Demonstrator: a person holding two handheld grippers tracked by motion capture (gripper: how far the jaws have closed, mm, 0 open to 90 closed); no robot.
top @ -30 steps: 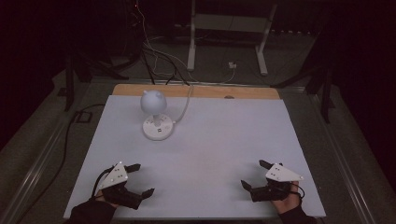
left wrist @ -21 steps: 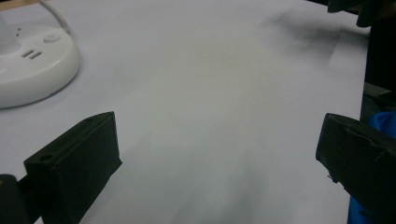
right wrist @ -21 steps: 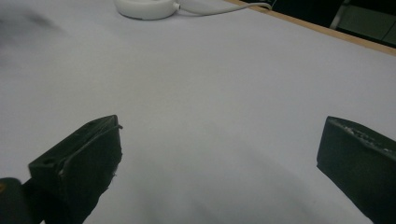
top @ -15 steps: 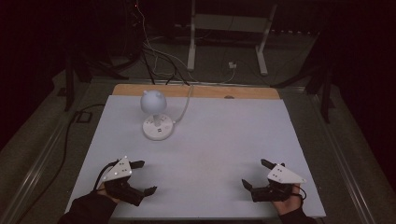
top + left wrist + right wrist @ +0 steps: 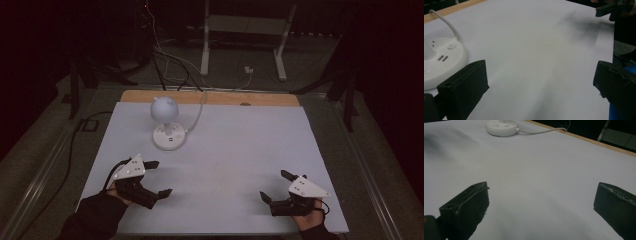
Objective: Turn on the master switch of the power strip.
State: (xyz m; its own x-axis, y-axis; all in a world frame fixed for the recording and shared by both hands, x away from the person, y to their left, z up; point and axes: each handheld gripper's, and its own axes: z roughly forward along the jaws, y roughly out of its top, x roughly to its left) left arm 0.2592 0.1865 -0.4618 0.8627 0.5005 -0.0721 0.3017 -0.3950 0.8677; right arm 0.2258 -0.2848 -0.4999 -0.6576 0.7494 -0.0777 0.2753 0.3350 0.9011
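Hovering left gripper point(image 5: 155, 178), right gripper point(image 5: 274, 185), jaws apart

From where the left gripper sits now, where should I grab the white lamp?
Probably the thin neck between the lamp's round head and disc base; the base looks too wide. Bring the open left gripper in from the near side, since the cord leaves behind.

- A white table point(image 5: 240, 160) fills the middle of the frame, with a wooden strip point(image 5: 210, 97) along its far edge.
- A small white lamp point(image 5: 167, 125) with a round base stands at the table's upper left; its cord point(image 5: 199, 112) trails off the far edge.
- A metal stand point(image 5: 245, 37) sits on the dark floor, upper centre.
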